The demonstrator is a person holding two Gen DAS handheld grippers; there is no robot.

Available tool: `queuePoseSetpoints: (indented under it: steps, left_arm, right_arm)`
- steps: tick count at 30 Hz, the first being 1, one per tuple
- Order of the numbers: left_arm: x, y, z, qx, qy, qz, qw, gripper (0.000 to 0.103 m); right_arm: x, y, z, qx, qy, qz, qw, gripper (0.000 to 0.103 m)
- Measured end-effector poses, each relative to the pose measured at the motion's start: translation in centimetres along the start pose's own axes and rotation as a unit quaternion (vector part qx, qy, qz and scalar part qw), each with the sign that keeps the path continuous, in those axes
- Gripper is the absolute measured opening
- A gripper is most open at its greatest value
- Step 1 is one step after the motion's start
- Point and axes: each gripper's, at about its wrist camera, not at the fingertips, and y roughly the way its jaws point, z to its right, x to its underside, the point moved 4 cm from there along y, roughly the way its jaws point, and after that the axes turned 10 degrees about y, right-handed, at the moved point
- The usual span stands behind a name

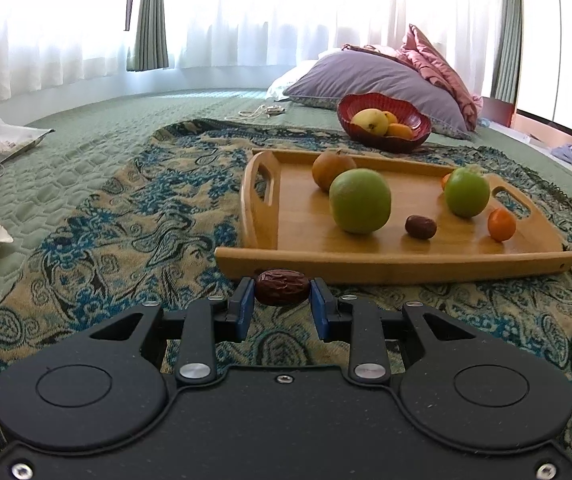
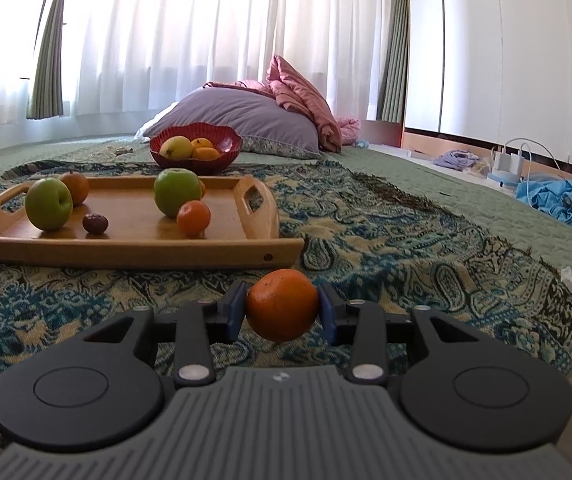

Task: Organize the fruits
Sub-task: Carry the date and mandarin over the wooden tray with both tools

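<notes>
Wrinkled brown date (image 1: 282,288) clamped in left fingers (image 1: 246,304), smooth round orange (image 2: 282,305) clamped in right fingers (image 2: 234,311)

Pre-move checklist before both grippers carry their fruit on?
1. Left gripper shut on date: ok.
2. Right gripper shut on orange: ok.
3. Orange seated deep in the pads: not ok, it bulges below them.
4. Free space on tray: ok, bare wood between the fruit.
5. Room in red bowl: ok, its right side looks free.
6. Which container each fruit belongs in: cannot tell.
</notes>
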Motion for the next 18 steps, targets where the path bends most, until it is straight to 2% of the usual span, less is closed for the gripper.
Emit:
queuePoseSetpoints:
  steps: [18]
  left_arm:
    - [-3.4,0.1,1.8,0.015,0.012,0.028,0.9994,0.029]
  right_arm:
    - [-3.4,1.4,-3.4,-0.052,-0.016,0.038,0.998,0.044]
